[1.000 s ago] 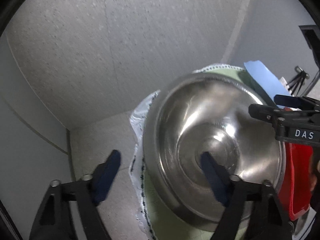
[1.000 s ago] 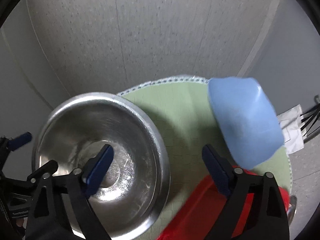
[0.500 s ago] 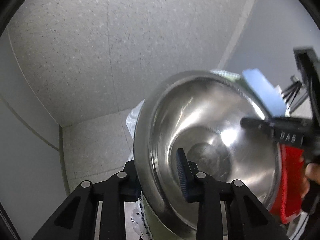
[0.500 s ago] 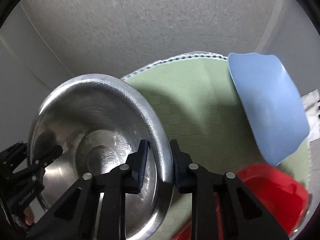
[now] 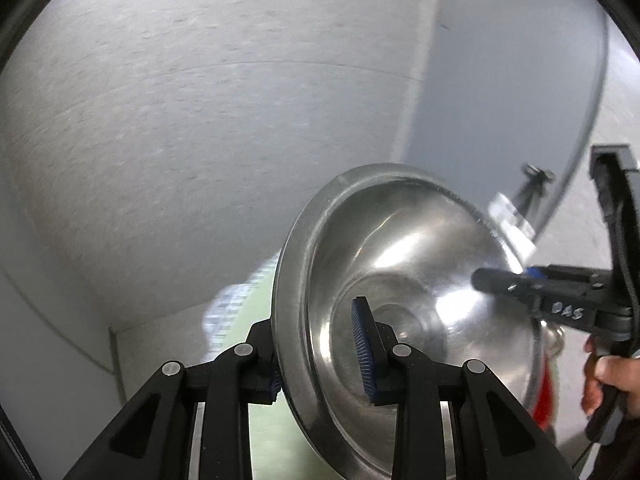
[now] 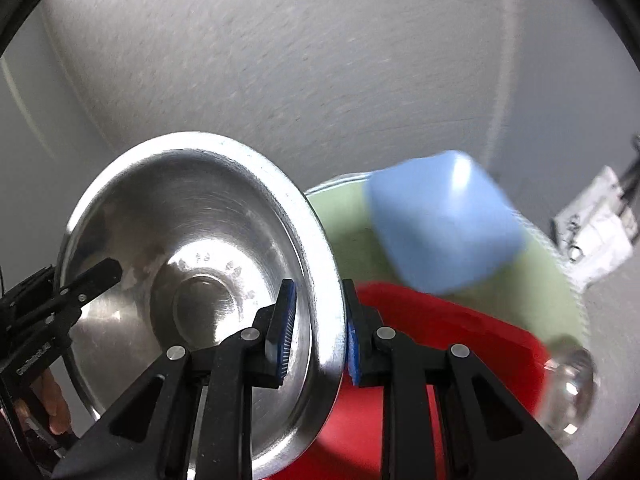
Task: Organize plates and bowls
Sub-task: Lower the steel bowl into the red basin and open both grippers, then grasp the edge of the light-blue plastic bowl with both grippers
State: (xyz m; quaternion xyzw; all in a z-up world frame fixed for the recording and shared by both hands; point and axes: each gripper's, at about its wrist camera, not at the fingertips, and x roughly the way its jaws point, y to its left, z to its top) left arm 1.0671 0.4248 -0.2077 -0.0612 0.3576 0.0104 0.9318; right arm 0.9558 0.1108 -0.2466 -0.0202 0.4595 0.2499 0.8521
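A large steel bowl (image 5: 408,280) is held in the air between both grippers, tilted, above a green mat (image 6: 344,216). My left gripper (image 5: 320,356) is shut on its left rim. My right gripper (image 6: 318,328) is shut on its right rim; the bowl also shows in the right wrist view (image 6: 192,256). A blue bowl (image 6: 444,220) lies upside down on the mat to the right. A red dish (image 6: 440,344) lies below and right of the steel bowl. The right gripper shows in the left wrist view (image 5: 492,280), and the left gripper in the right wrist view (image 6: 104,272).
The mat lies on a speckled grey floor (image 5: 160,128) near a grey wall (image 5: 500,80). A small shiny metal object (image 6: 572,376) sits at the mat's right edge. A white tag and black cables (image 6: 596,232) lie off the mat at the right.
Both grippers closed on opposite rims of the steel bowl, then lifted it off the mat and tilted it. The blue bowl and red dish stayed put.
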